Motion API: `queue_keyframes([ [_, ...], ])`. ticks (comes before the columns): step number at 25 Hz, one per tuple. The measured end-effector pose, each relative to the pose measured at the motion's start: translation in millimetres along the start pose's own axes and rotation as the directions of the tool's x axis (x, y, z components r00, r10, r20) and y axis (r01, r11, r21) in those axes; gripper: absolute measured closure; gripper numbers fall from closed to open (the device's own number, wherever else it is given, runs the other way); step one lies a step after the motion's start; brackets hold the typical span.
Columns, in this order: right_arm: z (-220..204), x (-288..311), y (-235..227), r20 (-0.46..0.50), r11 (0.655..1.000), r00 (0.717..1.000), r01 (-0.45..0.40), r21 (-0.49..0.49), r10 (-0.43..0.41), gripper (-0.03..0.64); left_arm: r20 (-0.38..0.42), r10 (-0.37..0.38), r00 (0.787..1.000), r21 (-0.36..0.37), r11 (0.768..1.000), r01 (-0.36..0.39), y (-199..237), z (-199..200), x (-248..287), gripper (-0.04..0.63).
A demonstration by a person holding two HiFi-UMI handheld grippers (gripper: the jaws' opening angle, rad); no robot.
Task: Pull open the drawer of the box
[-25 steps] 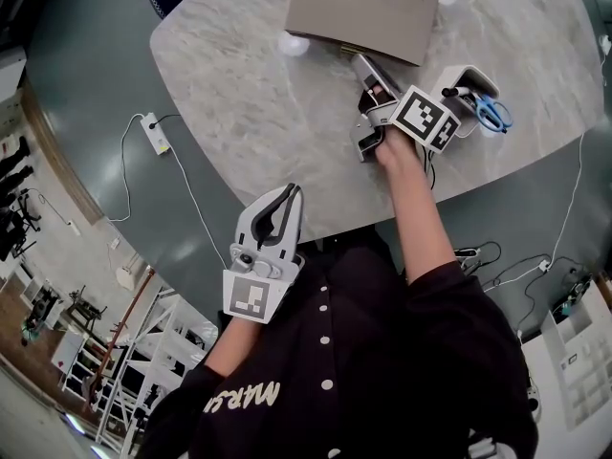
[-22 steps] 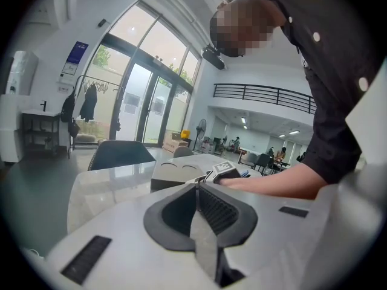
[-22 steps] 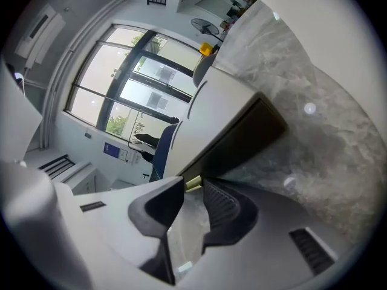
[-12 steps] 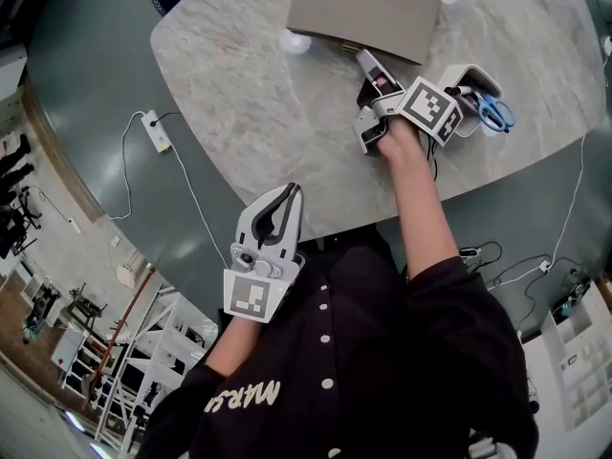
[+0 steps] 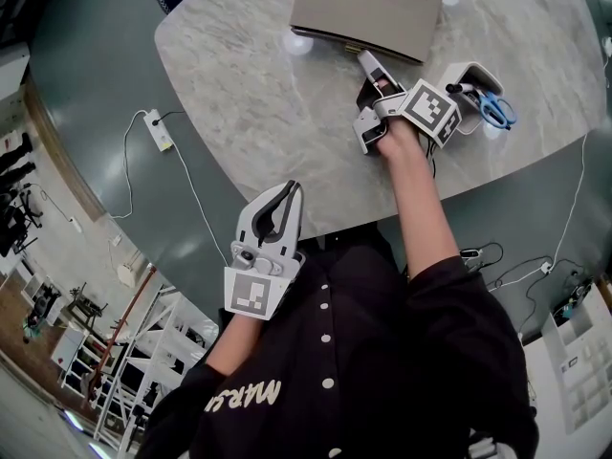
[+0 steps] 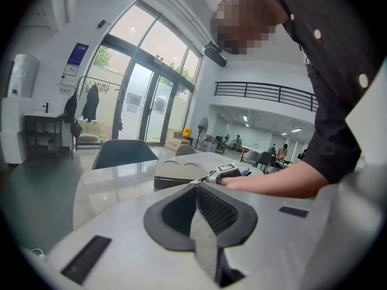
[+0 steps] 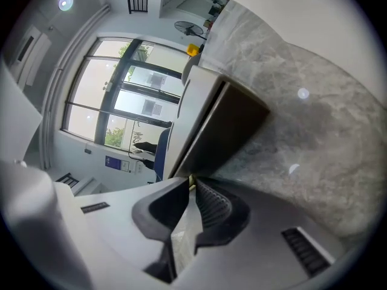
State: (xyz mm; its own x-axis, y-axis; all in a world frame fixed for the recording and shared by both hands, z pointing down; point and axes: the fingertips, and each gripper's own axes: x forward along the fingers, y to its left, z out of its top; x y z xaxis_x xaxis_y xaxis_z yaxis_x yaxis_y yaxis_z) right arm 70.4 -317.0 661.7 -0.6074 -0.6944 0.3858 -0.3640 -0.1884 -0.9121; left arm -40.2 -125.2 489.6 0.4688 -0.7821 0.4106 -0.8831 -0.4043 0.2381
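Observation:
A flat grey-brown box (image 5: pixel 368 8) with round dents in its lid lies at the far side of the marble table (image 5: pixel 249 94). My right gripper (image 5: pixel 364 57) reaches to the middle of the box's front edge. In the right gripper view its jaws (image 7: pixel 191 183) are pressed together against the dark drawer front (image 7: pixel 224 119), with a small yellowish tab pinched at their tips. My left gripper (image 5: pixel 290 191) hangs off the table's near edge, shut and empty (image 6: pixel 195 186). From there the box (image 6: pixel 178 173) shows far ahead.
A white holder with blue scissors (image 5: pixel 492 111) stands right of my right hand. A white power strip (image 5: pixel 160 132) and cables lie on the grey floor left of the table. A dark chair (image 6: pixel 124 153) stands at the table's far side.
My right gripper has edged slightly toward the box front. The drawer shows no visible movement. The left gripper has stayed where it was.

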Motion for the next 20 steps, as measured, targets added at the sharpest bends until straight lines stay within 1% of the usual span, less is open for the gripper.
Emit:
queue_keyframes([
  [7, -19, -15, -2, -0.012, 1.000, 1.000, 0.008, -0.008, -0.008, 0.591, -0.016, 0.014, 1.000, 0.012, 1.000, -0.013, 0, -6, -6, 0.569],
  [15, -49, -37, -5, -0.028, 0.999, 0.999, 0.025, -0.024, -0.026, 0.589, -0.007, 0.018, 1.000, 0.027, 0.999, -0.018, -2, -5, -19, 0.569],
  [20, -68, -52, -4, -0.028, 0.999, 0.999, 0.026, -0.039, -0.027, 0.589, -0.016, 0.025, 1.000, 0.045, 0.999, -0.024, -2, -7, -25, 0.569],
])
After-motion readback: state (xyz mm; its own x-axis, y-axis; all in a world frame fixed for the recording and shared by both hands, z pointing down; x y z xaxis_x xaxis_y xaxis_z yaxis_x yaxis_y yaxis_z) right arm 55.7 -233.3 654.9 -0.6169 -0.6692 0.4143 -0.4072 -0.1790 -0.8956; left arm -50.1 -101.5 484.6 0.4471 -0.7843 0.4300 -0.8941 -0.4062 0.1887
